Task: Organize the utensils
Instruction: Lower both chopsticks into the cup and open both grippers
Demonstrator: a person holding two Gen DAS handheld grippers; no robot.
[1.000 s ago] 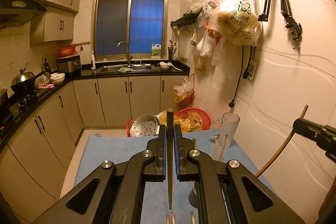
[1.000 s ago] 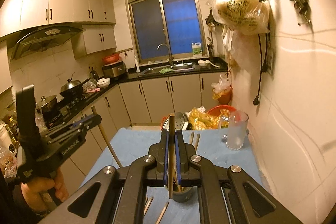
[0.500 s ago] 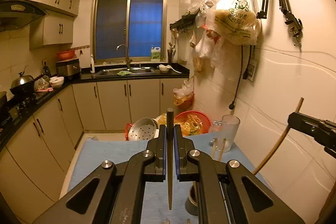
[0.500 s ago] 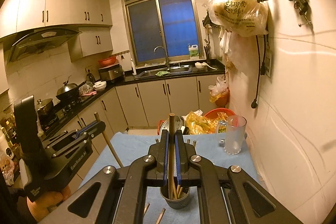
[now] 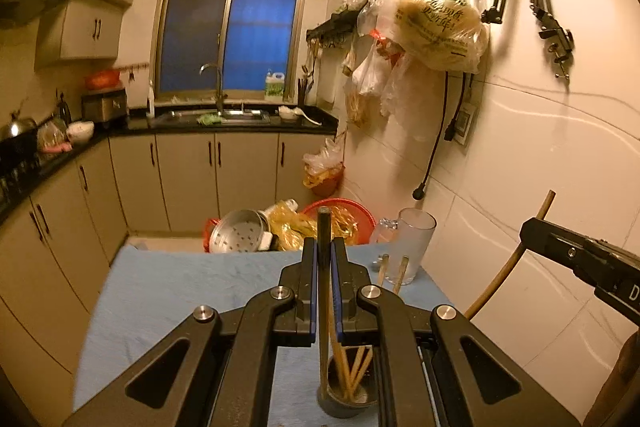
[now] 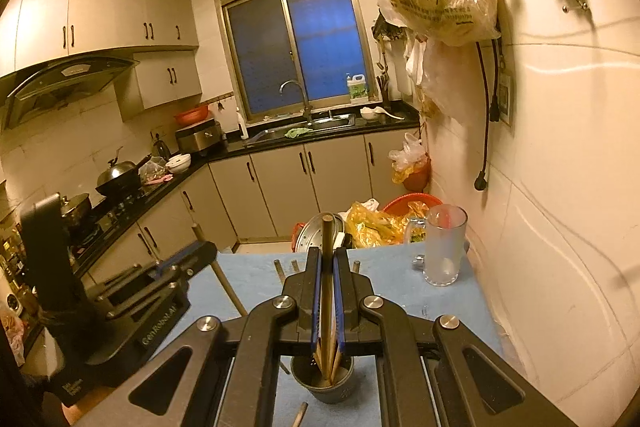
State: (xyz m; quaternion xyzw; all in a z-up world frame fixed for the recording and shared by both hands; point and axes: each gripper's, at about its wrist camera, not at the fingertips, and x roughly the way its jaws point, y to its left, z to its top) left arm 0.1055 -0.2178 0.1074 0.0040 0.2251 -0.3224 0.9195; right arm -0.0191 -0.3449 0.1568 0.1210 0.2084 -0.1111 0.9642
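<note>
Chopsticks are hanging over the cup (image 6: 323,379), left gripper (image 5: 324,247) & right gripper (image 6: 327,255) each pinching one; next, let go inside.

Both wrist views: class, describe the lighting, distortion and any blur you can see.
Left wrist view: warm yellow light, fisheye bending the wall tiles, dark rounded corners, cabinets at left slightly smeared. Right wrist view: same amber cast, glare on the wall, window dark blue.

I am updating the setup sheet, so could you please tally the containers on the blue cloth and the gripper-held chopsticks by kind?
Grey cup: 1
Glass mug: 1
Held chopsticks, one in the left gripper, one in the right gripper: 2
Total: 4
</note>
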